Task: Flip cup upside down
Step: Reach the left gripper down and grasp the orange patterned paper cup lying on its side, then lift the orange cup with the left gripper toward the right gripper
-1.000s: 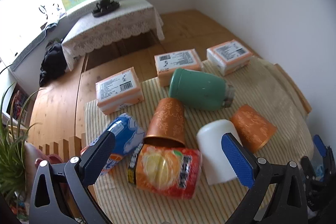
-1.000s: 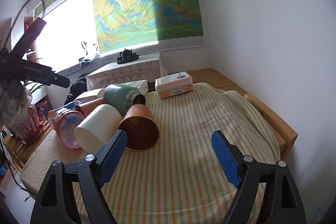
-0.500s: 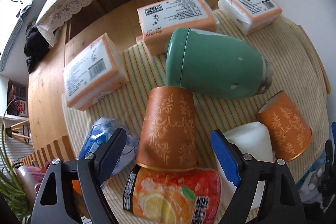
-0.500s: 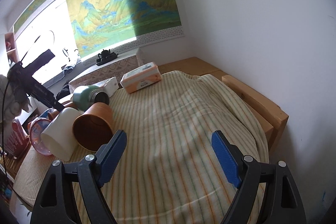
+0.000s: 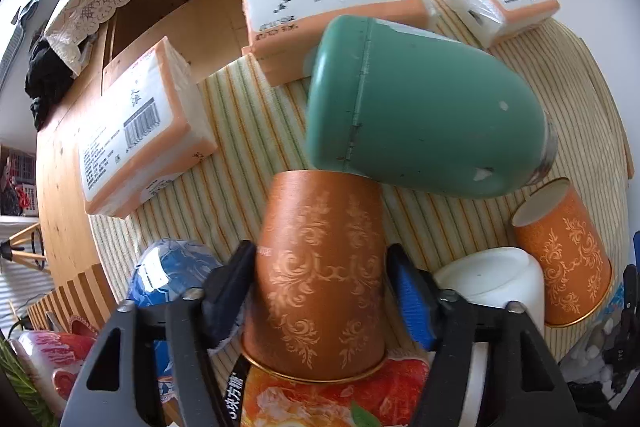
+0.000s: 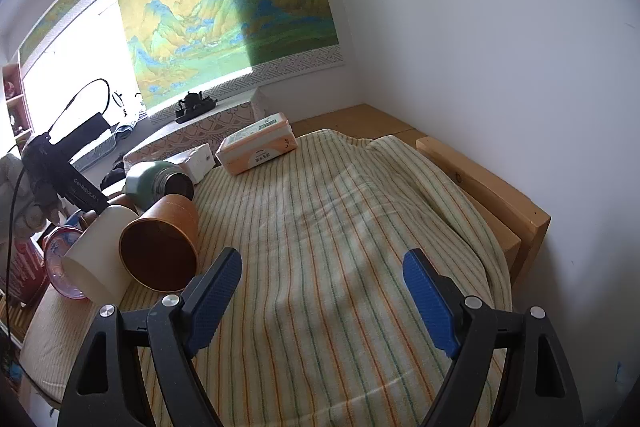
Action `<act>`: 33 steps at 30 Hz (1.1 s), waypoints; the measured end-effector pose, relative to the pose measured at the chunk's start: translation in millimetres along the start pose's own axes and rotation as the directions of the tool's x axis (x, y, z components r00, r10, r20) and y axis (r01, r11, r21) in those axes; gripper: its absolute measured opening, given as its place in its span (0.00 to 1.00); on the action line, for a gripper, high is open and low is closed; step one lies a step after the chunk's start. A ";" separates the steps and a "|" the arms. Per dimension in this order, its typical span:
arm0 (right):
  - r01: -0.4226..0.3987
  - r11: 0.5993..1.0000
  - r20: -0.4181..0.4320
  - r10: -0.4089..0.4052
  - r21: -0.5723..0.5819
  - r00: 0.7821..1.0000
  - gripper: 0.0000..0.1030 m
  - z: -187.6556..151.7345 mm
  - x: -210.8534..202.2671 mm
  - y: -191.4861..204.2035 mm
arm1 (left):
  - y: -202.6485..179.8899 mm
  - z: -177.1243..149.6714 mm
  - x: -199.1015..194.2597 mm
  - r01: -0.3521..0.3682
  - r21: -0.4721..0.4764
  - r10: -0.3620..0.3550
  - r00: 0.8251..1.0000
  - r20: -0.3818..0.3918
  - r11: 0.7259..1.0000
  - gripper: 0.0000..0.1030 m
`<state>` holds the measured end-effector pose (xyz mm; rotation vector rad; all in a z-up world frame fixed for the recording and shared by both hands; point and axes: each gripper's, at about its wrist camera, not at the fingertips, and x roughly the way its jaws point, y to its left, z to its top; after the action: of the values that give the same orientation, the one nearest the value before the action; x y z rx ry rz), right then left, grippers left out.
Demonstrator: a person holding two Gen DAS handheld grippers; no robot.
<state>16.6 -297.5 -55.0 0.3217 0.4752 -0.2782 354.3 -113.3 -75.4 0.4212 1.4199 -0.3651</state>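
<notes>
We see daylight flooding in from the window at the far left of the right wrist view, blown out to pure white. A hard shadow edge cuts the landscape scroll into a sunlit left part and a dim right part. The striped blanket is evenly lit, with soft shading in its folds. In the left wrist view the green flask carries a pale sheen, and the orange patterned cup sits close and slightly soft. Both views bend strongly at their rims, with dark vignetted corners and colour fringing.
</notes>
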 end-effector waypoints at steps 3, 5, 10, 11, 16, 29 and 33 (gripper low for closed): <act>0.002 1.000 -0.002 -0.002 -0.002 1.000 0.77 0.6 1.9 0.8 | 3.0 -1.0 -3.7 0.005 0.000 -0.005 1.000 0.013 1.000 0.64; 0.000 1.000 -0.002 0.000 -0.004 1.000 0.77 1.2 1.7 2.2 | 4.1 -2.5 -11.1 -0.010 0.007 0.010 0.999 0.030 1.000 0.64; -0.003 1.000 0.006 0.003 -0.012 1.000 0.77 1.4 -1.5 6.3 | 8.8 -5.9 -35.3 -0.031 -0.004 0.031 0.997 0.077 1.000 0.64; -0.003 1.000 0.008 0.003 -0.011 1.000 0.77 1.2 -3.1 6.4 | 9.9 -6.6 -43.2 -0.033 -0.001 0.033 0.995 0.090 0.999 0.64; -0.012 1.000 0.018 0.013 -0.005 1.000 0.77 2.2 -11.6 6.6 | -2.7 -23.0 -87.0 -0.041 -0.004 0.041 0.989 0.145 0.999 0.64; -0.057 0.998 0.075 0.058 -0.023 0.995 0.77 -2.4 -58.4 11.9 | -76.2 -131.3 -170.4 -0.003 0.080 -0.016 0.972 0.232 0.997 0.64; -0.068 0.997 0.078 0.071 -0.031 0.994 0.77 -6.4 -69.7 12.2 | -116.7 -162.9 -159.2 0.055 0.133 -0.081 0.977 0.195 0.990 0.64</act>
<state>-41.4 -271.1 -23.6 0.2982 0.3886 -0.2156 137.8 -136.5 59.0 0.4275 1.2204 -0.5408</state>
